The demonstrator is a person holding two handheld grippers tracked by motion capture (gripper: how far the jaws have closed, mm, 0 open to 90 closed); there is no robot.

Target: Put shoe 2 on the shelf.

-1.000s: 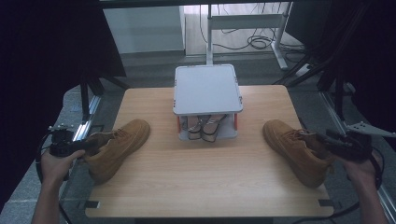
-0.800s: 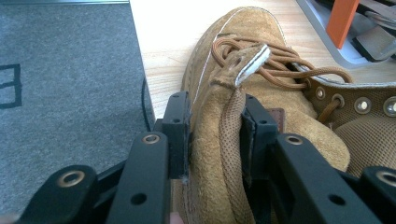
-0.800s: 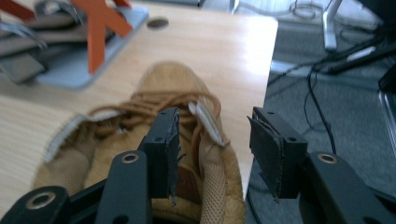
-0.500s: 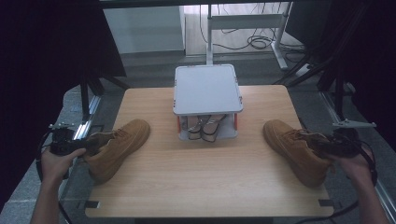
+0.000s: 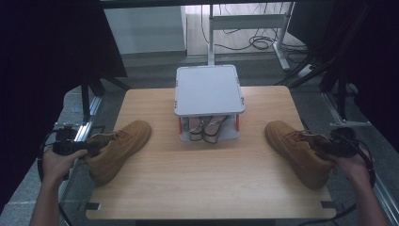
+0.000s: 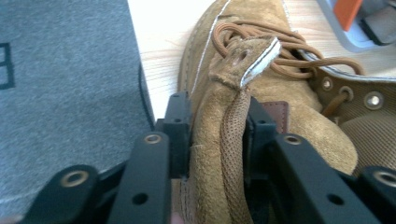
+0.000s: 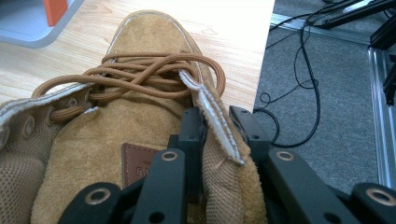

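At lower left of the high view we hold the left gripper [image 5: 77,147] on the collar of the left boot [image 5: 117,148], which lies at the table's [image 5: 197,188] left edge, toe pointing toward the rack [image 5: 209,89] at the middle. Its jaws have just been closing; in the left gripper view they stand either side of the boot's upright suede collar [image 6: 219,135] and press on it, so we read a firm grasp. At lower right, the right gripper [image 5: 336,147] meets the right boot [image 5: 296,150], which lies near the table's right edge. Its jaws too have just been closing, and the right gripper view shows them pinching the collar edge [image 7: 219,154] beside the laces [image 7: 154,70].

We judge the step in hand to be taking hold of both boots; neither looks lifted yet. Next we would need to raise each boot without the soft collar slipping or folding, then carry them toward the rack, where a pair of sandals [image 5: 207,129] already fills the lower shelf. The flat grey top looks the likelier free place.

On labels: a small brown leather patch [image 7: 137,165] sits on the right boot's side, and another [image 6: 275,109] peeks out by the left jaws. Whatever is stamped on them is too blurred or hidden for us to read.
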